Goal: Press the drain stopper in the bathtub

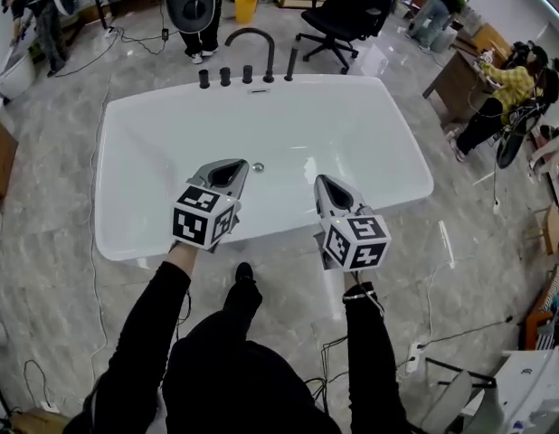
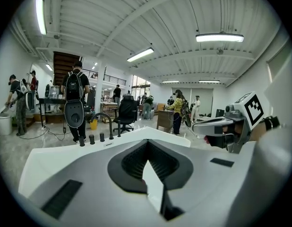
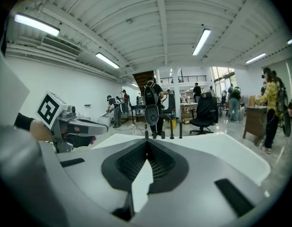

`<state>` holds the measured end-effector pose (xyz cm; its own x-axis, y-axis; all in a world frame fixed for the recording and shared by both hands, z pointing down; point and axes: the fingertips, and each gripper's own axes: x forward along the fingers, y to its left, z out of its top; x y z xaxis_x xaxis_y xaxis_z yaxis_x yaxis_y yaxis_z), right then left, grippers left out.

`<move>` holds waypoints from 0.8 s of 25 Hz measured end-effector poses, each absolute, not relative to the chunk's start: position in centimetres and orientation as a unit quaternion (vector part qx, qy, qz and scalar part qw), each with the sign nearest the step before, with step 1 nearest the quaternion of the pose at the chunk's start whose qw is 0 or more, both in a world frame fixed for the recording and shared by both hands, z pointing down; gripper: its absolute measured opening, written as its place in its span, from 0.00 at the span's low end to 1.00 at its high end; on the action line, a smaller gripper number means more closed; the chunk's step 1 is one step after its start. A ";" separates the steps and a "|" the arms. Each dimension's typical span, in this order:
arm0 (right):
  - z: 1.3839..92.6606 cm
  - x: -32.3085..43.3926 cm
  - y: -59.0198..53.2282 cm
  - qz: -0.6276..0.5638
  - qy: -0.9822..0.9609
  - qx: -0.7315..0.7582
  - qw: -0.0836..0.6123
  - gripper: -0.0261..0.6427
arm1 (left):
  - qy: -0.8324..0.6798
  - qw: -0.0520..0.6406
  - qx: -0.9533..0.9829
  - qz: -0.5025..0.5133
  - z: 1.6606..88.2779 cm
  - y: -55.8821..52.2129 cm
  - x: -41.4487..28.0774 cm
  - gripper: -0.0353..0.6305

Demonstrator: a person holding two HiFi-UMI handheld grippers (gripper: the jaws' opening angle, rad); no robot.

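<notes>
1. The white bathtub (image 1: 126,152) fills the middle of the head view and stands on a grey marbled floor (image 1: 44,233).
2. On the tub's far rim stand 3 black knobs (image 1: 225,77). Just right of them is an arched black spout (image 1: 252,33).
3. The left gripper (image 1: 241,165) is held over the near half of the tub, with its tip pointing toward the far rim. In the left gripper view its 2 jaws meet at the tips with nothing between them.
4. The drain stopper (image 1: 258,166), a small round metal cap, sits in the tub floor near the middle. It is just right of the left gripper's tip, and I cannot tell whether the 2 touch.
5. The right gripper (image 1: 321,181) is further right, apart from the stopper and also over the near half of the tub. The right gripper view shows its jaws closed tip to tip and holding nothing.
6. A black office chair (image 1: 347,7) stands beyond the tub's far right corner. At the far right, a person in a yellow shirt (image 1: 501,89) is at a desk.
</notes>
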<state>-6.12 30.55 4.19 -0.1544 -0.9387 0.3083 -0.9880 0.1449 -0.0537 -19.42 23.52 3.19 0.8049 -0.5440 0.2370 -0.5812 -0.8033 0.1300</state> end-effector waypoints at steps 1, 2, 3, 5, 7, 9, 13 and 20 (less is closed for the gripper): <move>4.5 -6.0 29.5 0.124 -0.752 0.639 0.103 0.04 | -0.299 0.101 0.944 0.097 3.7 22.7 -19.2 0.06; 4.8 -5.8 28.4 0.126 -0.755 0.635 0.105 0.04 | -0.300 0.104 0.943 0.099 4.0 21.8 -18.9 0.06; 5.0 -5.6 27.3 0.128 -0.756 0.632 0.107 0.04 | -0.301 0.108 0.942 0.101 4.3 20.8 -18.5 0.06; 5.2 -4.7 25.1 0.133 -0.759 0.628 0.109 0.04 | -0.301 0.114 0.941 0.103 4.7 19.0 -17.5 0.06; 5.3 -3.8 23.0 0.136 -0.760 0.625 0.111 0.04 | -0.301 0.120 0.940 0.105 4.9 17.2 -16.6 0.06; 5.4 -3.0 21.1 0.138 -0.761 0.623 0.114 0.04 | -0.301 0.126 0.939 0.104 5.2 15.6 -15.8 0.06; 5.7 -1.9 17.6 0.143 -0.762 0.618 0.133 0.04 | -0.304 0.137 0.937 0.102 5.7 12.4 -14.7 0.06; 6.4 -1.0 13.5 0.152 -0.759 0.613 0.158 0.04 | -0.306 0.156 0.935 0.086 6.8 8.8 -13.9 0.06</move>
<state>-1.01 13.45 6.44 -0.1994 -0.8823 0.4263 -0.9784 0.2035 -0.0364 -13.92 8.78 6.80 0.7979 -0.5453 0.2569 -0.5992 -0.7642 0.2386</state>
